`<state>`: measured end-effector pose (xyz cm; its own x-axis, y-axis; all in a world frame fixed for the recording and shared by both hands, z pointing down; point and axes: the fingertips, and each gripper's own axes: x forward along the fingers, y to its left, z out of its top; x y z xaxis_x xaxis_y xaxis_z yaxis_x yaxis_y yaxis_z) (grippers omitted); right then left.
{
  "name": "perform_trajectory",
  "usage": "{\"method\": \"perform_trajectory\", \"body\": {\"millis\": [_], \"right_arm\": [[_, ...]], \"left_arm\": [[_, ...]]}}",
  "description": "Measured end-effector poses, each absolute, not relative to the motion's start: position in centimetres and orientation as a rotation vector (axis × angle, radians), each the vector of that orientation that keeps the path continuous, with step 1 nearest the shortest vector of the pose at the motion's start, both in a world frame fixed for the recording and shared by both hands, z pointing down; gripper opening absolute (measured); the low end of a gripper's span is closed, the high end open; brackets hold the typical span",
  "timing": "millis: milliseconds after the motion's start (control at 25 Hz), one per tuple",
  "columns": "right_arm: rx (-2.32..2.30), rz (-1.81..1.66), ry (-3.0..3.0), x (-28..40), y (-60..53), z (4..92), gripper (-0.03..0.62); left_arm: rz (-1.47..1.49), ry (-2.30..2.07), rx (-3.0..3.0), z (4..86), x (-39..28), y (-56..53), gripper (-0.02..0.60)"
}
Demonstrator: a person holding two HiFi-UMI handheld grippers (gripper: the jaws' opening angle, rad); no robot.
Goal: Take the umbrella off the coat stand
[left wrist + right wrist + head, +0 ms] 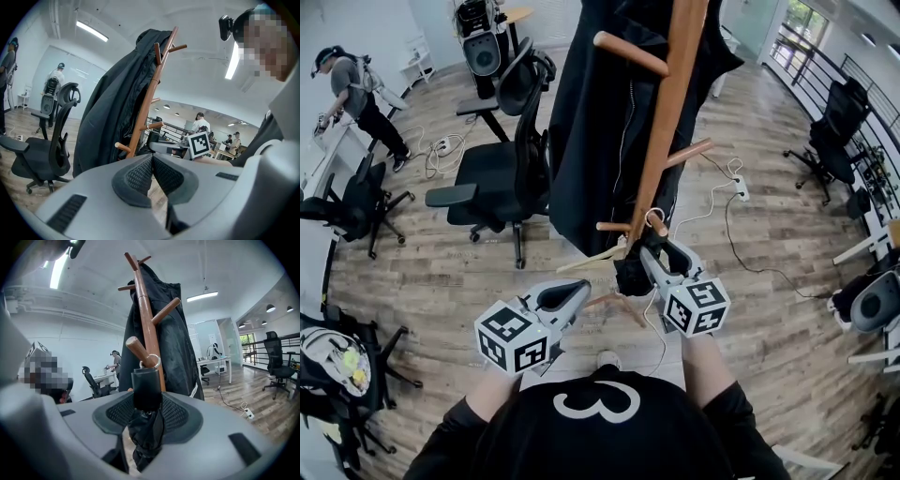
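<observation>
Right gripper: the right gripper [657, 257] is clamped on the umbrella [630, 276]; in the right gripper view its jaws [147, 412] press the black handle from both sides, with folded fabric bunched below them.
Umbrella: black and folded, it hangs at the foot of the stand's pole, at 12 o'clock from the person in the head view. Its handle [146, 386] points up towards a lower peg [138, 350].
Loop: a pale ring [151, 363] at the top of the handle circles that peg, close to the pole, so the umbrella is not yet off the stand.
Coat stand: a brown wooden coat stand [673, 103] with slanted pegs rises at 12 o'clock; it also shows in the left gripper view [147, 105].
Coat: a black coat [600, 131] drapes over the upper pegs, at 11 o'clock of the pole in the head view.
Left gripper: the left gripper [572, 296] is held low at 10 o'clock of the right one, apart from the stand. Its two ribbed pads meet [152, 171] with nothing between them.
Chair: a black office chair [500, 161] stands on the wooden floor [441, 272] at 9 o'clock of the coat.
Power strip: a white power strip [741, 188] lies on the floor at 3 o'clock of the pole.
</observation>
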<state>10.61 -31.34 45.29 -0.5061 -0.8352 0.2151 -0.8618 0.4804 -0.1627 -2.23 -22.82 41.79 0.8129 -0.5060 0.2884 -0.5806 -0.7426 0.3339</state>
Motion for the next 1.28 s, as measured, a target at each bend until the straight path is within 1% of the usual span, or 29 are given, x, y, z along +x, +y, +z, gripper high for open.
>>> {"method": "perform_trajectory", "body": {"millis": [760,1280], "right_arm": [[1.52,0.317,-2.665,10.4,-25.6,41.7,0.19],[1.468,0.271,-2.729,8.8,-19.0,38.6,0.19]], "left_arm": [[0.235,-0.81,2.631,39.8,-2.3,-18.0,0.015],[0.229,-0.808,2.672,38.2,-3.2,-13.4,0.015]]}}
